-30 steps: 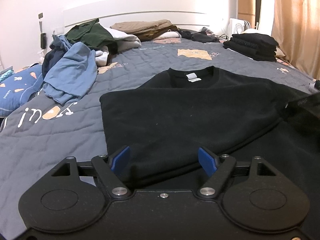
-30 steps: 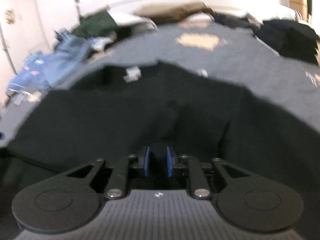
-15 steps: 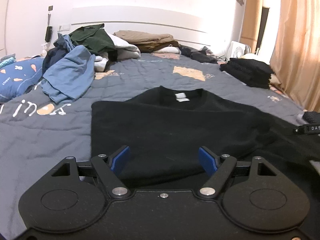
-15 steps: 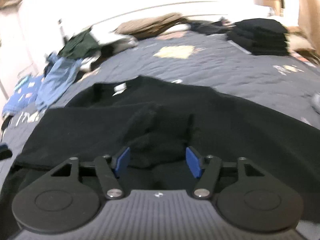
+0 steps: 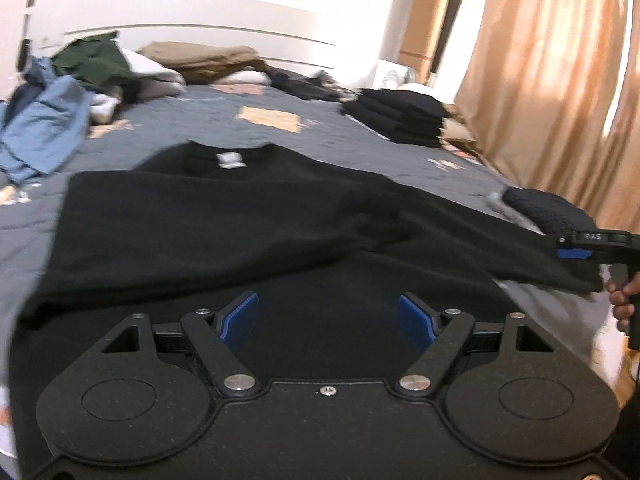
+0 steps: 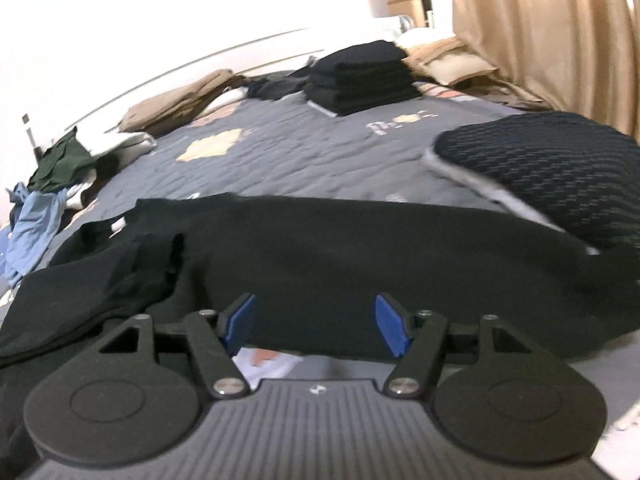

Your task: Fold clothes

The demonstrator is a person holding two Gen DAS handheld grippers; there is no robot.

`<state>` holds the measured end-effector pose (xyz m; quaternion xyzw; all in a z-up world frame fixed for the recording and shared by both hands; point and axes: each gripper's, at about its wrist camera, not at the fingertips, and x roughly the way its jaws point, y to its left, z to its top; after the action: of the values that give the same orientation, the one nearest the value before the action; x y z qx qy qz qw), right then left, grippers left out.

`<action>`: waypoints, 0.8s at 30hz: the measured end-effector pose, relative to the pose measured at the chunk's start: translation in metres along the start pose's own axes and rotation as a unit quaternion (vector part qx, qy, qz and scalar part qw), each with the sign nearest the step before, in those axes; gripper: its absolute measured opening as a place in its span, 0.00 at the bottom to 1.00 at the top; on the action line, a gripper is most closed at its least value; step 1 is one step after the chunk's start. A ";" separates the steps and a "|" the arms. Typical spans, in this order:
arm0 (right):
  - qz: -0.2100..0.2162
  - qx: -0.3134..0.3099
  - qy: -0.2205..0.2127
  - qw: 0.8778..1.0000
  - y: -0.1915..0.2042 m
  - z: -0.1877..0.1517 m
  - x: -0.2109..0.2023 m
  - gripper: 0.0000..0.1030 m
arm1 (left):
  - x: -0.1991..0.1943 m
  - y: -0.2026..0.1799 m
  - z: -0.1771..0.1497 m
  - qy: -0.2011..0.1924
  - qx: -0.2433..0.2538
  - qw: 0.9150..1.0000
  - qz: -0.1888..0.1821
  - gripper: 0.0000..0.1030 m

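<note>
A black sweatshirt (image 5: 240, 216) lies flat on the grey quilt (image 5: 328, 136), neck and white label (image 5: 230, 160) toward the headboard. One sleeve is folded across the body, and its cuff (image 6: 148, 268) lies rumpled on the chest. My left gripper (image 5: 328, 316) hovers open over the near hem with nothing between its blue pads. My right gripper (image 6: 316, 320) is open and empty over the sweatshirt's (image 6: 360, 256) right side. In the left wrist view the right gripper (image 5: 580, 248) shows at the right edge, held by a hand (image 5: 622, 300).
A stack of folded black clothes (image 5: 400, 120) sits far right on the bed. Unfolded blue and green garments (image 5: 44, 128) and tan ones (image 5: 204, 60) are heaped near the headboard. A black mesh item (image 6: 552, 168) lies by the sweatshirt's right edge. A curtain (image 5: 560, 80) hangs on the right.
My right gripper opened from shut, let go of the folded sleeve and moved off to the right. My left gripper stayed open while its view swung to the right.
</note>
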<state>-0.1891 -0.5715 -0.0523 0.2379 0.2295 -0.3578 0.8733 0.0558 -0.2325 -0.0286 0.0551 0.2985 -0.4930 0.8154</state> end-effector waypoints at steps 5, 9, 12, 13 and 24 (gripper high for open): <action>-0.014 0.015 0.002 1.000 -0.035 -0.011 -0.015 0.63 | 0.007 -0.038 -0.012 0.014 0.010 0.999 -0.031 0.74; -0.030 0.026 -0.004 0.999 -0.060 -0.017 -0.028 0.63 | 0.011 -0.066 -0.014 0.022 0.025 0.998 -0.048 0.74; -0.042 0.037 -0.010 0.998 -0.077 -0.019 -0.036 0.63 | 0.013 -0.088 -0.012 0.022 0.038 0.997 -0.059 0.74; -0.045 0.039 -0.011 0.998 -0.082 -0.020 -0.039 0.63 | 0.014 -0.094 -0.010 0.020 0.040 0.997 -0.064 0.75; -0.115 0.081 -0.024 0.990 -0.140 -0.032 -0.058 0.64 | 0.034 -0.137 -0.015 0.029 0.051 0.993 -0.101 0.78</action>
<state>-0.3366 -0.6114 -0.0797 0.2710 0.2046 -0.4785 0.8098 -0.0541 -0.3226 -0.0307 0.0802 0.3006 -0.5855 0.7486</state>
